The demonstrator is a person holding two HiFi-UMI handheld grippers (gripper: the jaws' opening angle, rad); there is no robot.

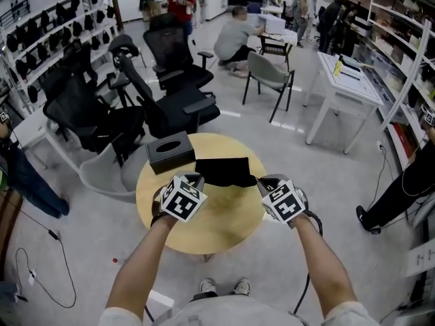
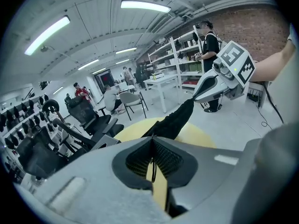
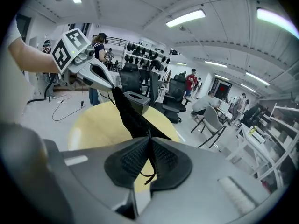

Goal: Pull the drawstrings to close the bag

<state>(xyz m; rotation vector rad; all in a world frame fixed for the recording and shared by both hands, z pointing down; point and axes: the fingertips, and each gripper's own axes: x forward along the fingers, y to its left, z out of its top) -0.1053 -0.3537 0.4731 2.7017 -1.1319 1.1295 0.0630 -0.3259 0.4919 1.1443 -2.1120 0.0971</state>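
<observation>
A black drawstring bag [image 1: 226, 171] hangs stretched above the round yellow table [image 1: 204, 216], between my two grippers. At its left end my left gripper [image 1: 198, 179] is shut on a thin dark drawstring [image 2: 153, 168] that runs between its pads. My right gripper [image 1: 261, 180] is shut on the other drawstring [image 3: 148, 164] at the bag's right end. In the left gripper view the bag [image 2: 174, 121] reaches across to the right gripper [image 2: 196, 97]. The right gripper view shows the bag [image 3: 129, 115] running up to the left gripper [image 3: 111, 87].
A black tissue box [image 1: 170, 151] stands on the table's far left part, just behind the bag. Black office chairs [image 1: 163, 100] and a grey chair [image 1: 270, 73] crowd the floor beyond the table. A white desk [image 1: 343, 80] stands at the right, and people are at the back.
</observation>
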